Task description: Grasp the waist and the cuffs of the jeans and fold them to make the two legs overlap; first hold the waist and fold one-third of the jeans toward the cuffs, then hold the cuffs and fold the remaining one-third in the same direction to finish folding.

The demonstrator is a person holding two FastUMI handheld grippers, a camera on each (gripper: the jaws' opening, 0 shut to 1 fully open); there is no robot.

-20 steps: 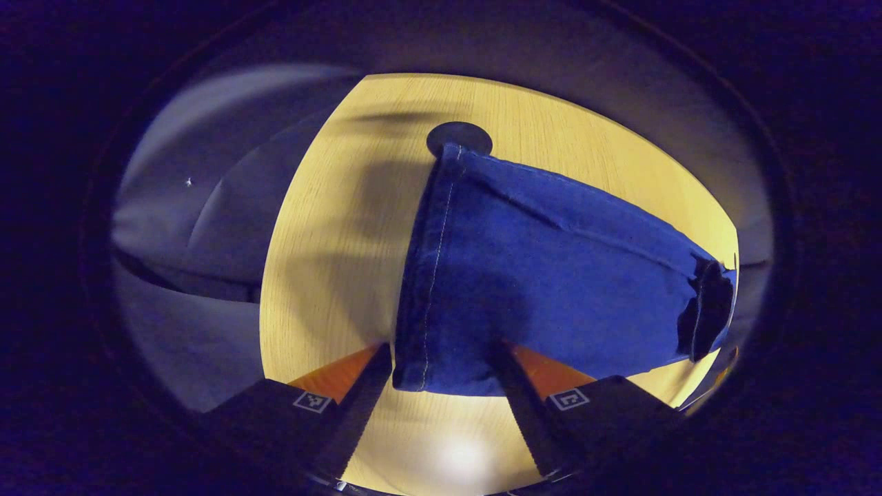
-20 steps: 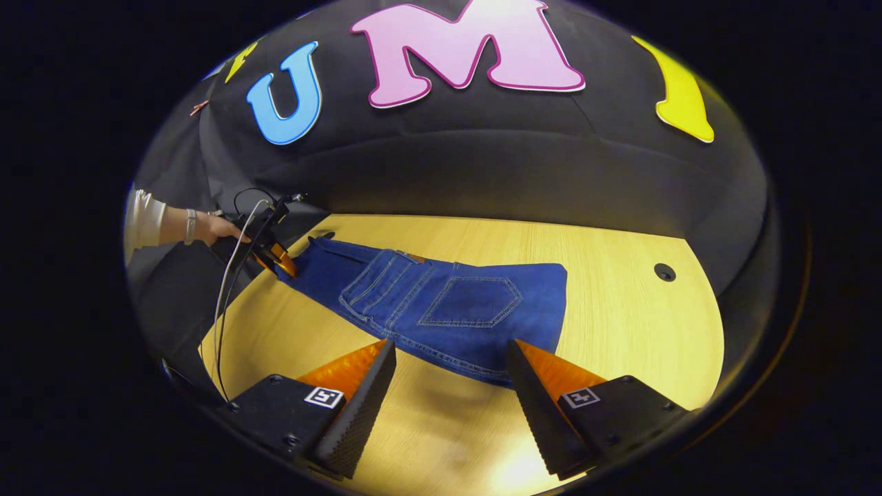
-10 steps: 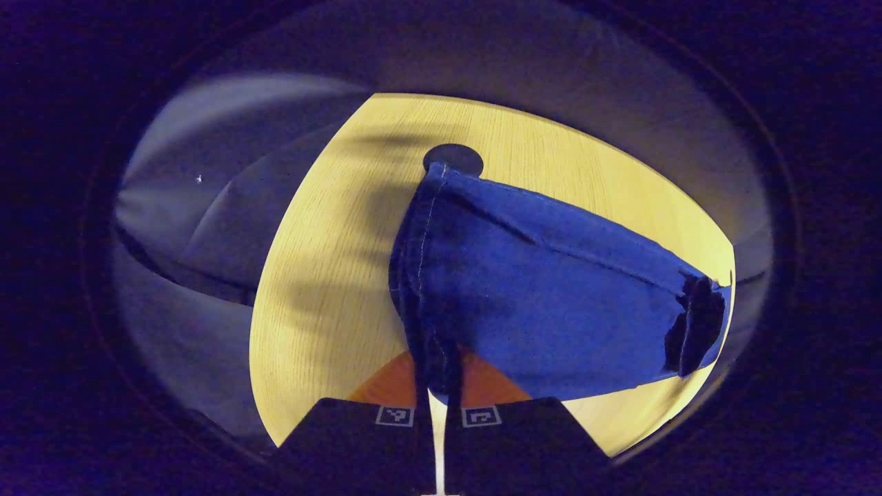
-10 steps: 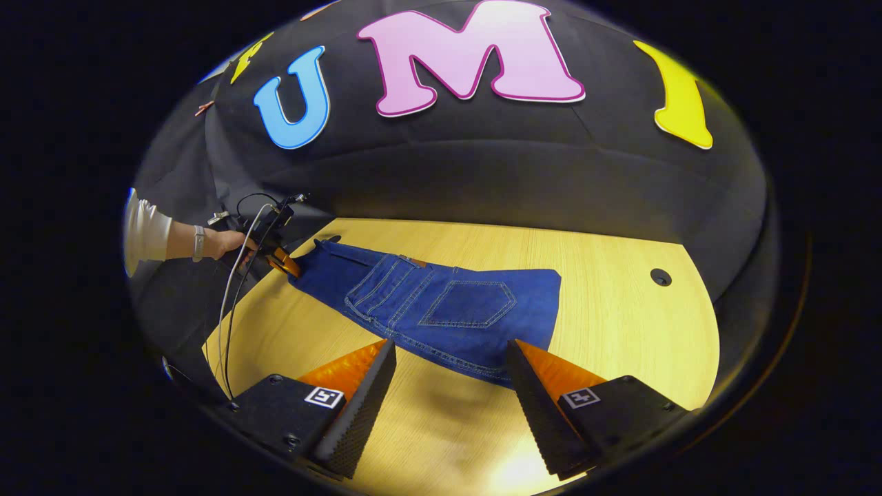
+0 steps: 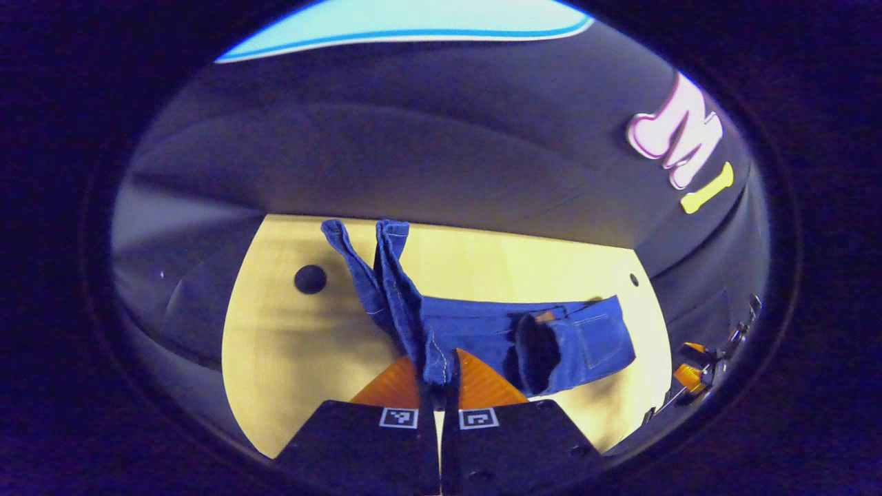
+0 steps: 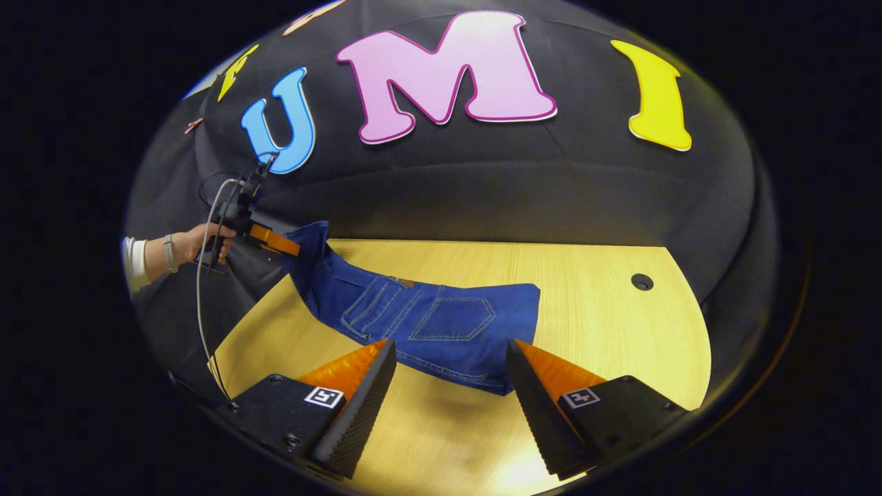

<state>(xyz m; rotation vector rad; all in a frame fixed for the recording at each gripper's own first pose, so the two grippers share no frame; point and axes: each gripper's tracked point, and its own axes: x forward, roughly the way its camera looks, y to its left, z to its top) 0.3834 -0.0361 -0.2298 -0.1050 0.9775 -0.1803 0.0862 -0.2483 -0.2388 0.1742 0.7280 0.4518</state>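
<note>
left claw [image 5: 441,372] clamped on jeans [image 6: 441,320] cuffs, lifted off table [image 6: 606,310]; right claw [image 6: 451,386] open, hovering near waist.

1. The jeans [image 6: 441,324] lie across the table [image 6: 606,331], waist end folded over and nearest the right gripper [image 6: 451,386], whose fingers stand apart just before the cloth.
2. At the far left of the right gripper view, the left gripper [image 6: 293,246], held in a hand [image 6: 196,241], pinches the cuffs [image 5: 365,241] above the table edge.
3. A round hole [image 6: 642,281] sits in the table, well right of the jeans.
4. The booth wall [image 6: 482,186] rises behind the table.
</note>
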